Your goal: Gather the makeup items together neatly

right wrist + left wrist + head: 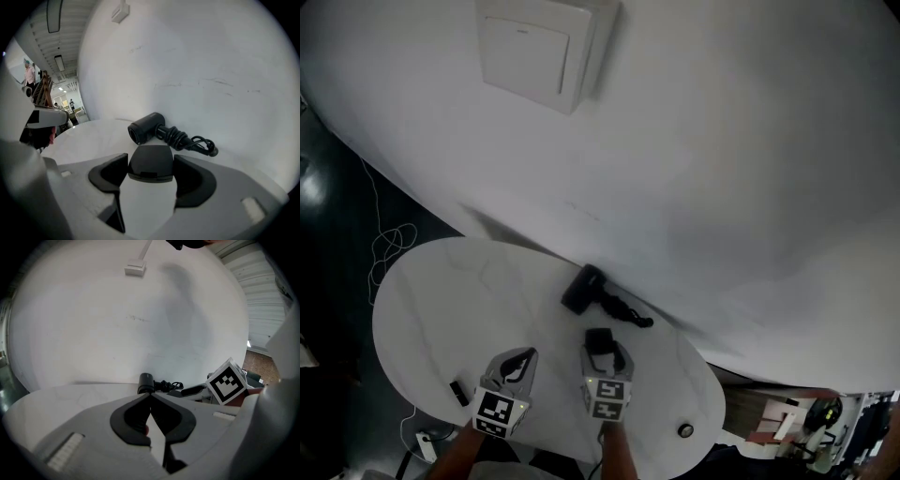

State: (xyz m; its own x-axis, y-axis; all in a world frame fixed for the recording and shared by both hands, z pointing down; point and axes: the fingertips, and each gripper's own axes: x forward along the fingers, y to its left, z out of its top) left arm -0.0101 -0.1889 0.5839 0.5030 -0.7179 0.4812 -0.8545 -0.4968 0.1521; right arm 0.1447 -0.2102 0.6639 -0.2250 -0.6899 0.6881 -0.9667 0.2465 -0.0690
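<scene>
On the round white table [441, 309] lies a black hair dryer [584, 289] with its coiled cord, close to the wall. It also shows in the left gripper view [146, 382] and the right gripper view [146, 126]. Just in front of the dryer, my right gripper [604, 350] [151, 160] is shut on a flat black compact case [599, 339] [151, 166], its pads against both sides. To its left, my left gripper [525, 355] [150, 395] is shut with nothing between its tips. A small black stick-like item [459, 392] lies on the table left of the left gripper.
A small round item [684, 430] sits near the table's right edge. The white wall rises right behind the table and carries a white switch plate [539, 47]. White cables [389, 248] and a power strip [422, 439] lie on the dark floor at the left.
</scene>
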